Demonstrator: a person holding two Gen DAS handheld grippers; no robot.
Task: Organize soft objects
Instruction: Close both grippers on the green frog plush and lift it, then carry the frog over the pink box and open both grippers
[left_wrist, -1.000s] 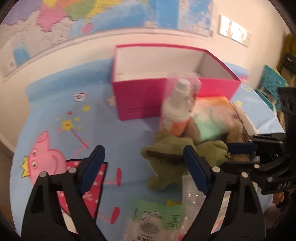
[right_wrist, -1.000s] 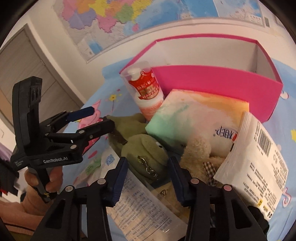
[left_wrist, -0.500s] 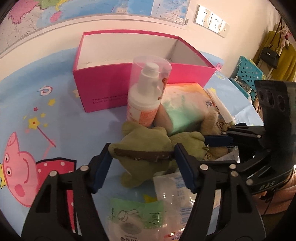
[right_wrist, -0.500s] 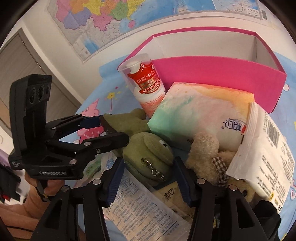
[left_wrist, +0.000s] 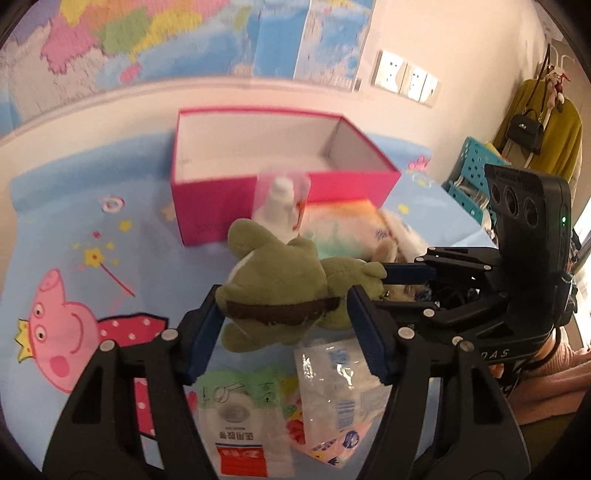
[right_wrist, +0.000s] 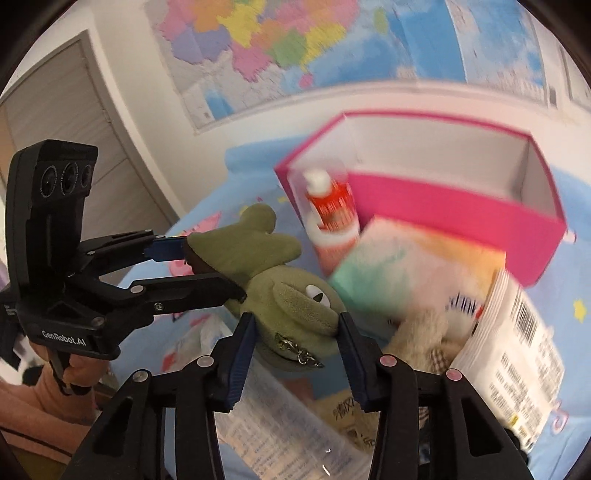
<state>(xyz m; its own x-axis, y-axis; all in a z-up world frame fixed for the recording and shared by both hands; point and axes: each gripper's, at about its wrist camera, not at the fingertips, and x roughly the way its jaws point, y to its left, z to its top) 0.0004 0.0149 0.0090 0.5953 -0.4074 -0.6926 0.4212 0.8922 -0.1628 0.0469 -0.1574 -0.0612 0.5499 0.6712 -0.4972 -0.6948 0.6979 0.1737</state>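
A green plush frog (left_wrist: 280, 291) is held off the table by both grippers. My left gripper (left_wrist: 284, 325) is shut on its body and brown belt. My right gripper (right_wrist: 295, 332) is shut on its head (right_wrist: 295, 306), above the key chain. The right gripper also shows in the left wrist view (left_wrist: 384, 288), the left one in the right wrist view (right_wrist: 207, 266). An open pink box (left_wrist: 280, 151) with a white inside stands behind. A beige plush bear (right_wrist: 424, 332) lies below, partly hidden.
A capped white pump bottle (left_wrist: 282, 206) stands before the box. A pastel tissue pack (right_wrist: 413, 273) and a white barcoded packet (right_wrist: 517, 362) lie beside it. Plastic packets (left_wrist: 325, 391) lie near the front edge. The cloth (left_wrist: 74, 229) is blue with a cartoon pig.
Both grippers have closed on the frog and lifted it up off the pile. The box, bottle and packs now sit lower and farther away in both views.
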